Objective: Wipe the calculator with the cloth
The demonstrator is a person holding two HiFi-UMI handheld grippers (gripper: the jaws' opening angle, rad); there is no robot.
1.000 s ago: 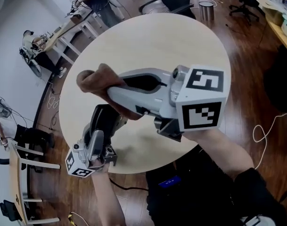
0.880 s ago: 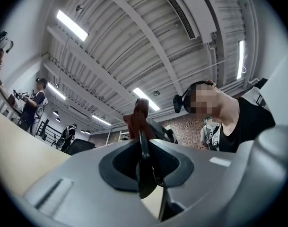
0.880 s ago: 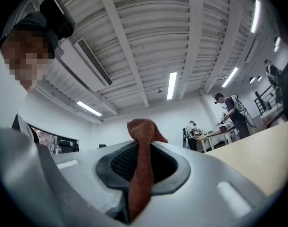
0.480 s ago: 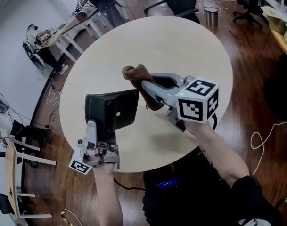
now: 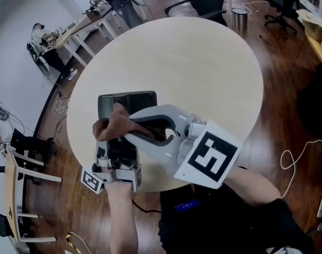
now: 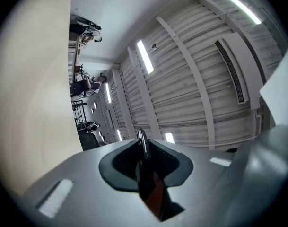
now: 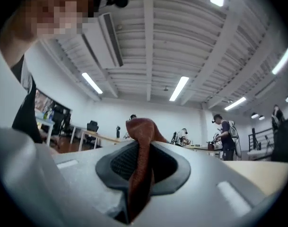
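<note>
In the head view a black calculator (image 5: 130,107) is held over the near left part of the round table, with my left gripper (image 5: 120,151) shut on its near end. From the left gripper view the calculator (image 6: 143,148) shows edge-on as a thin dark slab pinched between the jaws of the left gripper (image 6: 144,169). My right gripper (image 5: 125,129) reaches in from the right, shut on a brown cloth (image 5: 109,125) that lies against the calculator's face. The cloth (image 7: 141,129) sticks up from the right gripper (image 7: 139,176) in the right gripper view.
The pale round table (image 5: 203,62) stands on a dark wood floor. A metal bin (image 5: 239,12) and office chairs are beyond its far edge, desks (image 5: 71,33) at the far left, a white cable (image 5: 295,152) on the floor at right. People stand at distant desks.
The calculator has rolled from showing its back to showing its face. My right gripper has swung left and down, bringing the cloth from beside the calculator onto it.
</note>
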